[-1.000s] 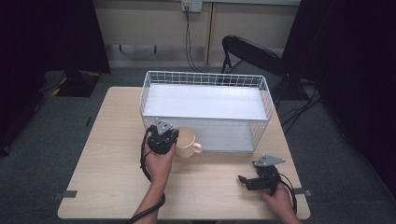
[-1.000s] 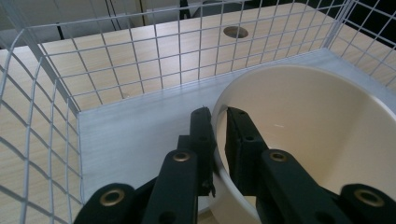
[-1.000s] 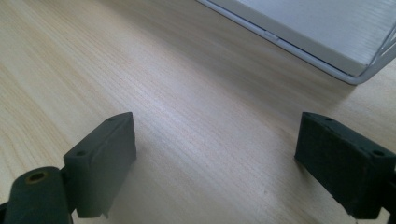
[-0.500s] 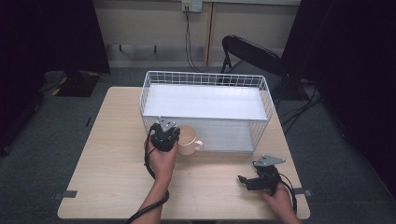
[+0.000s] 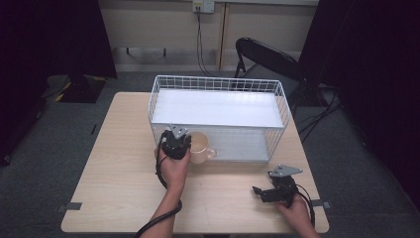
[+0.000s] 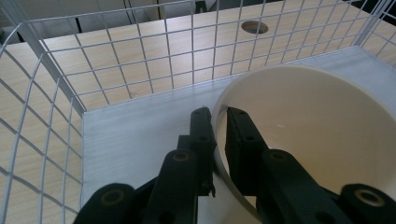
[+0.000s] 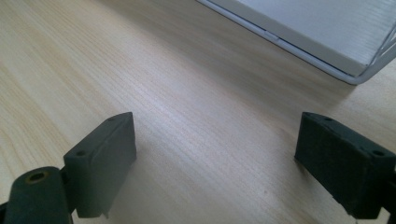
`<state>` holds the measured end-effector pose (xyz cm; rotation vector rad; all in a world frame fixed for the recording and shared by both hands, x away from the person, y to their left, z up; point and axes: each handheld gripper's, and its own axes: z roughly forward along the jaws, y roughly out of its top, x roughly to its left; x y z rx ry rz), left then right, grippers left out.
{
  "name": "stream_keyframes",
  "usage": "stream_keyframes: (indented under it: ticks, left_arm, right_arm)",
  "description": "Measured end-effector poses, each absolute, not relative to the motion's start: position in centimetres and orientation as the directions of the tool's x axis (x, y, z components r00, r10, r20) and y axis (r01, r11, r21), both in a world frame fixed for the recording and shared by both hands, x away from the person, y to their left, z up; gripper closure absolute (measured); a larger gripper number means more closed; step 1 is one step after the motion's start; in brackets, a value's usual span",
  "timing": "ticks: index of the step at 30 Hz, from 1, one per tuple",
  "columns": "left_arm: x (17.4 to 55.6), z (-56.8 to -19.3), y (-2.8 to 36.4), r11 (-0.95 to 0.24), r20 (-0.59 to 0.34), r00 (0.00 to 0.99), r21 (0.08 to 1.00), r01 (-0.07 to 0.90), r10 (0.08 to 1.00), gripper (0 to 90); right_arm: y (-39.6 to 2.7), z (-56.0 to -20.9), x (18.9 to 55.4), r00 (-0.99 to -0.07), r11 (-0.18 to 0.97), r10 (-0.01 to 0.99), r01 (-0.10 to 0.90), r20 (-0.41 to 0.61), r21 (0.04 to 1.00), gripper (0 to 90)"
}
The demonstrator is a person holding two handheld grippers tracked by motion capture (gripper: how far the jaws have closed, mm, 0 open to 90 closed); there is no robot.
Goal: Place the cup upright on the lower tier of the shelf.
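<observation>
Two grippers are in my hands at the wooden table [image 5: 114, 183]. My left gripper [image 6: 219, 135] is pinched on the rim of a cream mug [image 6: 317, 140]: one black jaw is outside the wall and the other is inside (the mug looks empty). From the high view, the mug [image 5: 200, 147] is at the near left part of the white wire basket [image 5: 218, 82], and its handle points to the right. I cannot tell if the mug rests on the basket's pale floor or hangs just over it. The left gripper [image 5: 176, 141] is right beside the mug there, with its grey three-cornered plate on top.

My right gripper [image 7: 215, 163] has its jaws wide apart with nothing between them, just bare wood under them. A corner of the basket [image 7: 355, 77] shows at the top right of that view. In the high view, the right gripper [image 5: 258, 191] lies low over the table near the front right edge, well apart from the mug, and its jaws point left.

I can read no words or labels on the mug, the basket or my grippers. A black folding chair [image 5: 267, 57] stands behind the table.
</observation>
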<state>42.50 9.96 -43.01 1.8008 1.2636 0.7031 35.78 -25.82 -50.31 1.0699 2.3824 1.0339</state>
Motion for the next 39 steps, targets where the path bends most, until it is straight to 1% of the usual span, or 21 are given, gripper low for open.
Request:
stream_keyframes:
  ticks: [12, 17, 19, 22, 25, 28, 30, 31, 33, 35, 37, 39]
  left_arm:
    - [42.5, -43.6, 9.8, -0.147, -0.026, 0.33, 0.861, 0.487, 0.944, 81.0]
    - [42.5, -43.7, 9.8, -0.124, -0.048, 0.332, 0.87, 0.477, 0.942, 79.8]
    - [42.5, -43.6, 9.8, -0.101, -0.07, 0.333, 0.876, 0.472, 0.94, 75.7]
    - [42.3, -43.4, 10.0, -0.092, -0.078, 0.336, 0.882, 0.461, 0.939, 63.4]
    - [42.2, -43.2, 10.2, -0.09, -0.089, 0.35, 0.881, 0.465, 0.933, 57.2]
    - [41.8, -43.0, 10.5, -0.077, -0.108, 0.353, 0.879, 0.47, 0.929, 49.0]
    - [41.5, -42.8, 10.6, -0.076, -0.116, 0.372, 0.883, 0.464, 0.921, 48.0]
    - [41.3, -42.7, 10.7, -0.088, -0.108, 0.382, 0.883, 0.461, 0.918, 46.2]
    - [40.9, -42.4, 10.8, -0.084, -0.123, 0.398, 0.882, 0.465, 0.909, 43.1]
    - [40.4, -42.2, 10.9, -0.103, -0.115, 0.42, 0.881, 0.462, 0.9, 41.5]
    - [39.9, -42.0, 11.0, -0.132, -0.084, 0.437, 0.888, 0.441, 0.896, 41.0]
    - [39.6, -42.0, 11.1, -0.116, -0.114, 0.453, 0.886, 0.449, 0.884, 39.4]
  right_arm:
    - [-25.8, -50.3, 35.8, -0.663, 0.454, 0.749, 0.508, -0.004, 0.732, 11.8]
    - [-25.8, -50.3, 35.8, -0.663, 0.454, 0.749, 0.508, -0.004, 0.732, 11.8]
    - [-25.8, -50.3, 35.8, -0.663, 0.454, 0.749, 0.508, -0.004, 0.732, 11.8]
    - [-25.8, -50.3, 35.8, -0.663, 0.454, 0.748, 0.508, -0.004, 0.732, 11.8]
    - [-25.8, -50.3, 35.8, -0.663, 0.455, 0.748, 0.508, -0.005, 0.732, 11.8]
    - [-25.8, -50.3, 35.8, -0.663, 0.454, 0.748, 0.508, -0.004, 0.732, 11.7]
    - [-25.8, -50.3, 35.8, -0.663, 0.454, 0.748, 0.507, -0.004, 0.733, 11.8]
    - [-25.8, -50.3, 35.8, -0.663, 0.453, 0.749, 0.508, -0.003, 0.732, 11.8]
    - [-25.8, -50.3, 35.8, -0.663, 0.454, 0.748, 0.508, -0.004, 0.732, 11.8]
    - [-25.8, -50.3, 35.8, -0.663, 0.453, 0.748, 0.507, -0.004, 0.733, 11.8]
    - [-25.8, -50.3, 35.8, -0.663, 0.455, 0.748, 0.508, -0.004, 0.732, 11.8]
    - [-25.8, -50.3, 35.8, -0.663, 0.455, 0.748, 0.508, -0.004, 0.732, 11.7]
